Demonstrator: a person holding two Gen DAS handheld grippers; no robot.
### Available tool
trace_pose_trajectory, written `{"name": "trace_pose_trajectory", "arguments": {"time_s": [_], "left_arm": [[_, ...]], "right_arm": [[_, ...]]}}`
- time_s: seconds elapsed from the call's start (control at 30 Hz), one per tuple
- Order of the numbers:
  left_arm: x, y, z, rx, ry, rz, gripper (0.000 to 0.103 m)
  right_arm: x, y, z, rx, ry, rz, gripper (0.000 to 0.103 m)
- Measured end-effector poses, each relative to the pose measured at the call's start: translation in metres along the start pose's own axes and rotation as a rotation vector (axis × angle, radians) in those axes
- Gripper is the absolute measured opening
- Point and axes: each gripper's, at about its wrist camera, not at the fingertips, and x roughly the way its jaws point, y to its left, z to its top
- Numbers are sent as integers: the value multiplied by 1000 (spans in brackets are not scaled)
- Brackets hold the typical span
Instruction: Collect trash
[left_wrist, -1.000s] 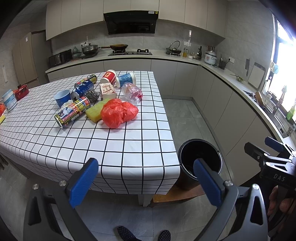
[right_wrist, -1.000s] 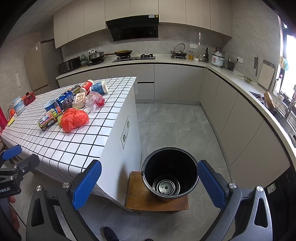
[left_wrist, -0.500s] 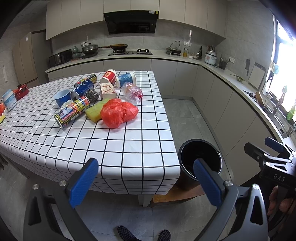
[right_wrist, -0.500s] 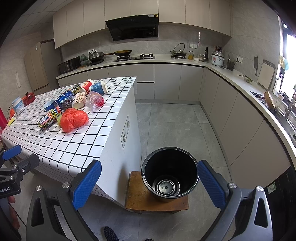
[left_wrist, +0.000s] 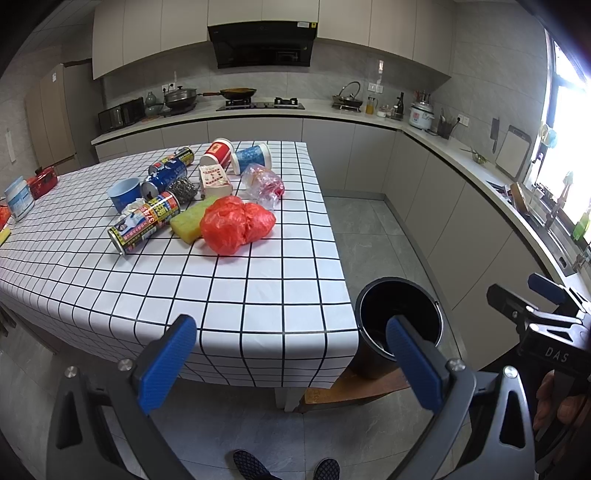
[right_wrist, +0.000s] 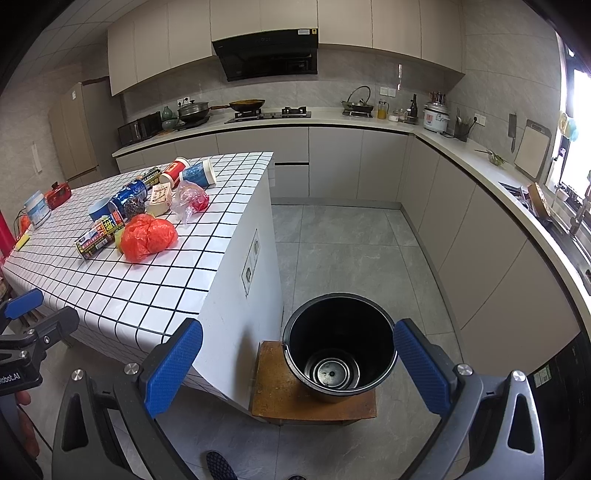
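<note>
Both hand-held grippers, left (left_wrist: 290, 356) and right (right_wrist: 297, 360), are being held released, empty; round black plastic bucket (right_wrist: 339, 349) is being framed below the right one.

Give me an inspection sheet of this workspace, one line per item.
Surface: checked tablecloth over the table.
Job's things: trash pile with red bag, cans, cups, sponge; black bucket on a wooden stool, holding only a round metal piece at its bottom.
Clutter: red box and white tub at the table's far left.
Grippers: left gripper and right gripper open, holding nothing.
Cables: nothing seen.
Surroundings: kitchen counter with stove, grey tile floor.
</note>
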Motion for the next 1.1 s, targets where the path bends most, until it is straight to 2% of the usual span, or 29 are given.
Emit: {"name": "trace_pose_trajectory", "arguments": {"time_s": [0.37,0.6,0.8,1.03,1.1], "left_arm": [[2,-2,0,1,-2,8,103],[6,9,2,-15,-1,40,103],[11,37,6,-72,-2,90,103],[24,85,13,-138,3,198,103],[32,99,15,-140,18,189,103]], "right_arm": [[3,-1,0,3,-1,2,103],[11,1,3,-5,1,21,103],[25,13,14,-28,6,67,103],[51,42,34,-50,9,143,103],[64,54,40,-49,22,163,103]]}}
